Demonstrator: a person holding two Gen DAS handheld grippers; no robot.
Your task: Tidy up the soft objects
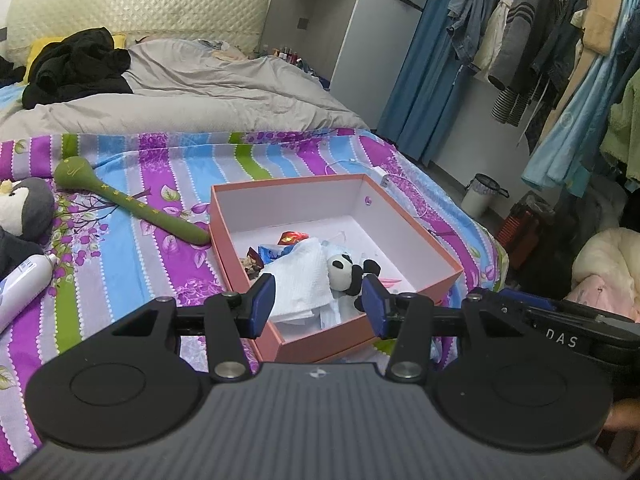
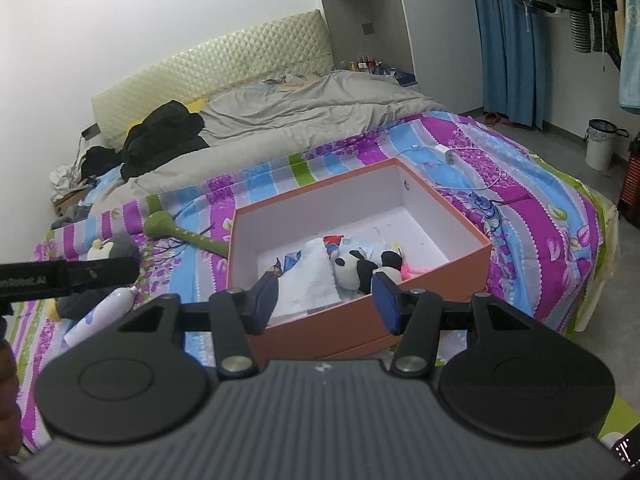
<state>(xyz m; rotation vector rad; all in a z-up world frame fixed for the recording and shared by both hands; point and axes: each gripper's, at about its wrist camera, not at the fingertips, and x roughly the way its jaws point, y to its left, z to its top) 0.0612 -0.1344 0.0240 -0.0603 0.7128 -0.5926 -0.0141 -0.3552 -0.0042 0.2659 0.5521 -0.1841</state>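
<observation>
both grippers – left gripper point(image 1: 320, 300) and right gripper point(image 2: 326, 300) – hover open and empty at the near rim of the orange box point(image 1: 416, 204), while the green plush stick point(image 1: 132, 204) lies on the bedspread left of it, long axis slanting toward the box – nearer the left hand.

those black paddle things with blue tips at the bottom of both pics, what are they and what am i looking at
Each is a hand-held gripper with a camera behind it, looking along its two fingers. One picture is from the left gripper, the other from the right gripper. Both are open and hold nothing. They point at an orange cardboard box on a striped floral bedsheet. Inside lie a small panda plush and a white folded cloth. Beside the box lie a green long-handled massage stick, a grey penguin plush and a white spray bottle.
</observation>
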